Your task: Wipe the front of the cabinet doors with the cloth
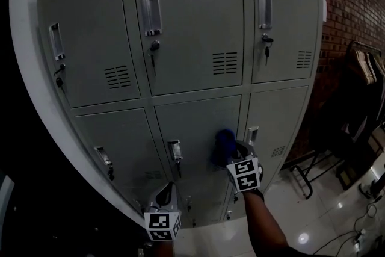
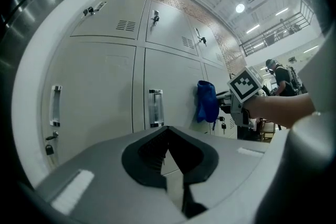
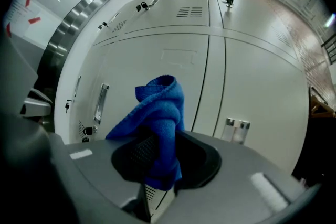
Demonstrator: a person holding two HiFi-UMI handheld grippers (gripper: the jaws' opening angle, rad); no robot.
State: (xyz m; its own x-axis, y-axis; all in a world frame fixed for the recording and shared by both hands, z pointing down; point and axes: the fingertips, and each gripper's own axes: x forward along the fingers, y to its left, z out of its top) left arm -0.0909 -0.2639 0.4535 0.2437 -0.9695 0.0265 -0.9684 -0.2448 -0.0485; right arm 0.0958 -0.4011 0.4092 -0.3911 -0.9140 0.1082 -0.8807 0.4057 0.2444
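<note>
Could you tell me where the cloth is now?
In the head view the cloth is right of centre, clamped in the right hand-held gripper at the lower middle door, right of its handle.

Matt grey painted-metal cabinet doors (image 1: 198, 21), shiny chrome-like handles (image 1: 151, 13), fuzzy blue cloth (image 3: 163, 107), seemingly glossy floor (image 1: 313, 210)

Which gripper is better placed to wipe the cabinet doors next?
Right. The right gripper has its jaws shut on the cloth, which it holds up at a lower door. The left gripper holds nothing and sits lower, away from the cloth.
</note>
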